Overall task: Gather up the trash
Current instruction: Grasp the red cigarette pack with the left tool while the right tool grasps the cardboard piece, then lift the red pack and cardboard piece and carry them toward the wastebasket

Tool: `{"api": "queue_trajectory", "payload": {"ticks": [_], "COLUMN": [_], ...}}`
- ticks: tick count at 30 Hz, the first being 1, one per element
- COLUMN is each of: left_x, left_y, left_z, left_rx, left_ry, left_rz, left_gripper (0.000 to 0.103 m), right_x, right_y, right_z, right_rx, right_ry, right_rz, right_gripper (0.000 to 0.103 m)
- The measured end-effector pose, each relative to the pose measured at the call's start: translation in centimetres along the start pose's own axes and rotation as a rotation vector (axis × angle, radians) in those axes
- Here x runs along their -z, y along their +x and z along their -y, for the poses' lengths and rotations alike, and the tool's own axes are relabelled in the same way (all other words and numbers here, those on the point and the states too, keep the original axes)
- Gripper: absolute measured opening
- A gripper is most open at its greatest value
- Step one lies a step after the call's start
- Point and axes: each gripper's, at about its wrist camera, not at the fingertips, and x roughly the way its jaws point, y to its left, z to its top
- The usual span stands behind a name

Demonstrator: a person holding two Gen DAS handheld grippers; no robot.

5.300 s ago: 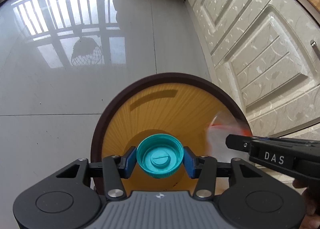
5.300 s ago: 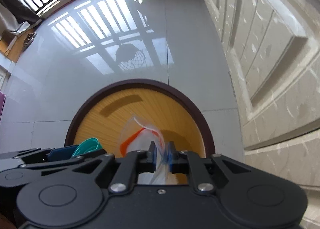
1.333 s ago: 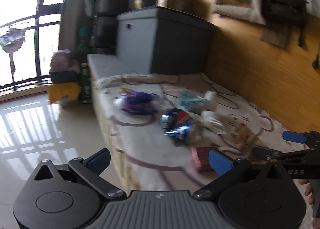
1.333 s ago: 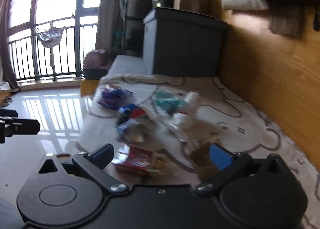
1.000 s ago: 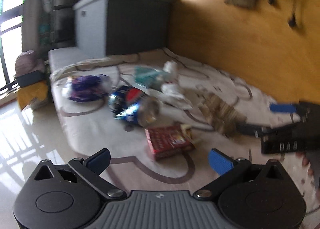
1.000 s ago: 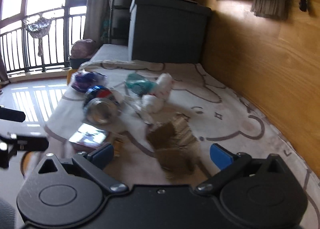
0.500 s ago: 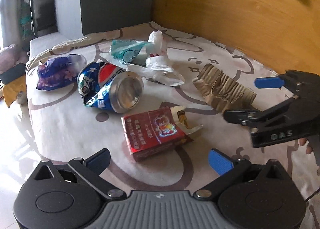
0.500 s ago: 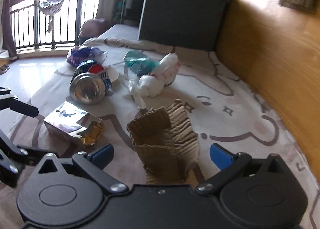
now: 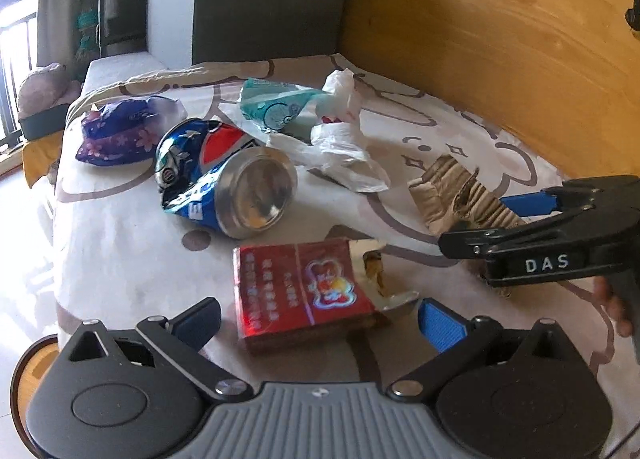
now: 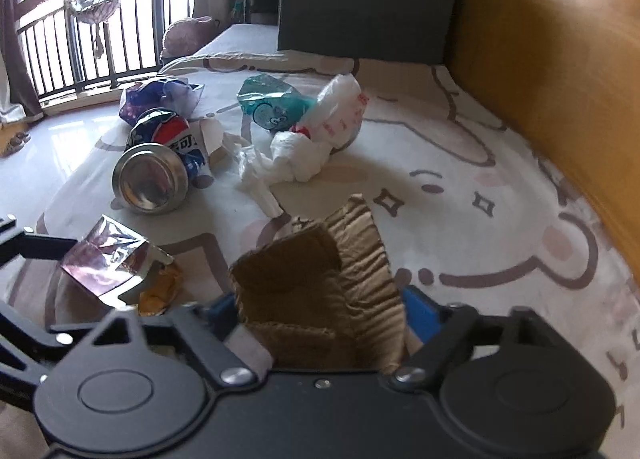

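Trash lies on a patterned cloth [image 9: 120, 267]. My left gripper [image 9: 318, 317] is open, its fingers on either side of a red cigarette pack [image 9: 304, 291], which also shows in the right wrist view [image 10: 108, 263]. My right gripper [image 10: 320, 313] is open around a torn piece of corrugated cardboard [image 10: 316, 287], its pads close to the sides; the cardboard also shows in the left wrist view [image 9: 452, 195], with the right gripper [image 9: 492, 219] over it. Behind lie a crushed Pepsi can [image 9: 228, 183], a white plastic bag [image 9: 340, 147], a teal wrapper [image 9: 272, 107] and a purple wrapper [image 9: 120, 131].
A brown-rimmed wooden bin [image 9: 28, 375] shows at the lower left below the cloth's edge. A wooden wall [image 9: 500, 39] runs along the right. A dark grey box [image 9: 248, 3] stands at the far end. Glossy floor [image 10: 48, 147] and a balcony railing [image 10: 80, 43] lie to the left.
Both grippers let go of the teal cap and plastic bag over the bin, swung to the cloth and moved down. The left now straddles the cigarette pack, the right the cardboard.
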Motion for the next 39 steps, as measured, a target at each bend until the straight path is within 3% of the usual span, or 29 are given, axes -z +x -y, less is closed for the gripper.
{"api": "queue_trajectory", "payload": {"ticks": [5, 8, 11, 21, 28, 32, 39], "left_x": [-0.2, -0.2, -0.2, 0.0, 0.7, 2.0, 3.0], "left_y": [0.8, 0.9, 0.6, -1.3, -3.3, -3.6, -4.6], "left_z": [0.4, 0.1, -0.3, -1.1, -1.6, -1.9, -2.2], "left_rx": [-0.027, -0.027, -0.019, 0.026, 0.048, 0.089, 0.101], "left_ry": [0.002, -0.023, -0.047, -0.056, -0.01, 0.057, 0.081], "left_rz": [0.013, 0.025, 0.037, 0.02, -0.013, -0.073, -0.061], "left_gripper": [0.103, 0.102, 0.092, 0.084, 0.082, 0.09, 0.099], "right_x": [-0.2, -0.3, 0.0, 1.4, 2.1, 2.9, 4.2], "right_y": [-1.0, -1.6, -2.3, -4.7, -6.6, -7.5, -7.1], "right_z": [0.5, 0.3, 0.1, -1.4, -3.0, -4.3, -5.2], "right_rx": [-0.007, -0.007, -0.008, -0.011, -0.011, -0.027, -0.028], "right_ry": [0.046, 0.038, 0.035, 0.065, 0.089, 0.087, 0.107], "right_rz": [-0.006, -0.015, -0.016, 0.005, 0.012, -0.003, -0.029], "right_gripper": [0.058, 0.051, 0.048, 0.045, 0.045, 0.045, 0.046]}}
